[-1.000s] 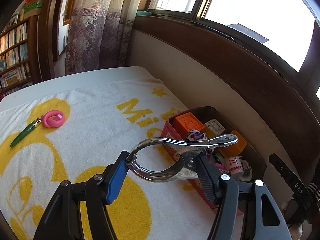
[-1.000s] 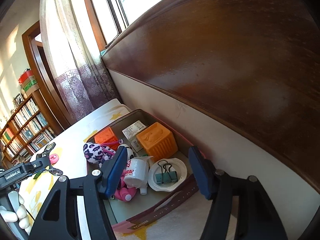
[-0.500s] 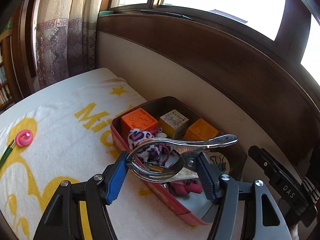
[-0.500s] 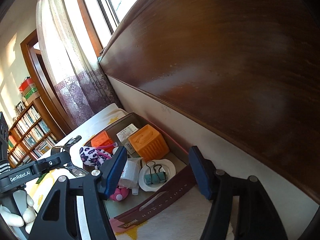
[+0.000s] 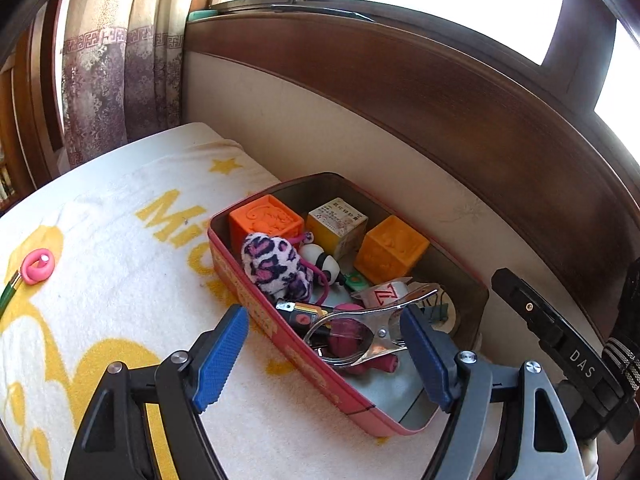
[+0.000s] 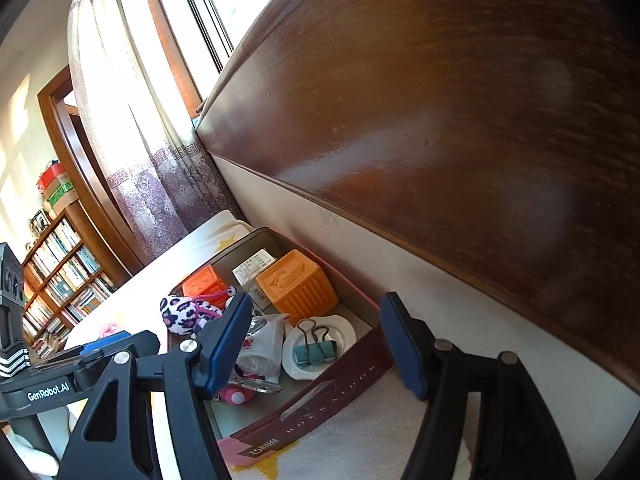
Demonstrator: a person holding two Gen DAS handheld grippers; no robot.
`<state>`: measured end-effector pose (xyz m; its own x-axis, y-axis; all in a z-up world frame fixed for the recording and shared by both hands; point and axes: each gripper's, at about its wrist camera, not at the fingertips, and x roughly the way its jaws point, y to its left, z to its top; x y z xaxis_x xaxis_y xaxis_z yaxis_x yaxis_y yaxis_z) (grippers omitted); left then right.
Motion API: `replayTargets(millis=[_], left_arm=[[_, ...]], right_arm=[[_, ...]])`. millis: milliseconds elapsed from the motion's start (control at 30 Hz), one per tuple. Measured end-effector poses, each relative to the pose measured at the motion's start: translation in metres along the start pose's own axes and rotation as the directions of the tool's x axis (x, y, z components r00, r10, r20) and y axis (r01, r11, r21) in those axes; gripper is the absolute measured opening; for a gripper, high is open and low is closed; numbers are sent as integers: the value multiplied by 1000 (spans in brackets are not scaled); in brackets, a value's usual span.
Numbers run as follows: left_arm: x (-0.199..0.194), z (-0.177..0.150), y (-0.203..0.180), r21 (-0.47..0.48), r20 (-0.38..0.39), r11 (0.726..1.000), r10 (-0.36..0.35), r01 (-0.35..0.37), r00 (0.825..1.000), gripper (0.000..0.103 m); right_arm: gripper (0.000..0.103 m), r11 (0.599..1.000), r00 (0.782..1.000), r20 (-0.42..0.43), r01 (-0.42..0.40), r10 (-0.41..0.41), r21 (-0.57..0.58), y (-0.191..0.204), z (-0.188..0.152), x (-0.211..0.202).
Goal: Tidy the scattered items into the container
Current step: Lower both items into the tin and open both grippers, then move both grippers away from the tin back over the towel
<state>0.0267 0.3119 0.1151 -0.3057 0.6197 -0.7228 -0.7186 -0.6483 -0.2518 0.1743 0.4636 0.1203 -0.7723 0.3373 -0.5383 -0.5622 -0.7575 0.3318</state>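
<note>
1. Left gripper [image 5: 324,354] over the near end of the red tin [image 5: 304,354], jaws opening, blue pads clear of the metal clamp [image 5: 362,334].
2. Clamp resting inside the tin on the pink items, beside the spotted plush toy [image 5: 276,264] and two orange blocks [image 5: 390,250].
3. Right gripper [image 6: 316,340] spreading wider, nothing gripped, aimed at the tin's corner.
4. Pink ring [image 5: 37,265] well apart, out on the towel [image 5: 120,264].
</note>
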Motion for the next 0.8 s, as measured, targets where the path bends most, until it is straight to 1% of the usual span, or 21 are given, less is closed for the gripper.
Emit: replayTargets(millis=[267,467,533,633,800], left_arm=[[-11,-4,28,-59,14,998,18,-17,1000,80],[-17,-8,52,-112,25,993,43,-39,999,80],[-20,-10,62,-135,28,990,57,-52,998,80],[-26,-13,80,-172,33,983,77,-70,997,80],[-38,-20,116,-236,39,964,131,-118,991,80]], right_arm=[[73,1000,1000,-11,-9,8,-14,13,-3,3],[74,998,999,-17,-29,29,-47,32,-6,4],[74,997,999,-22,-42,41,-63,40,-8,5],[78,994,998,-32,-63,61,-85,54,-11,9],[78,985,993,-60,-113,106,-131,82,-19,17]])
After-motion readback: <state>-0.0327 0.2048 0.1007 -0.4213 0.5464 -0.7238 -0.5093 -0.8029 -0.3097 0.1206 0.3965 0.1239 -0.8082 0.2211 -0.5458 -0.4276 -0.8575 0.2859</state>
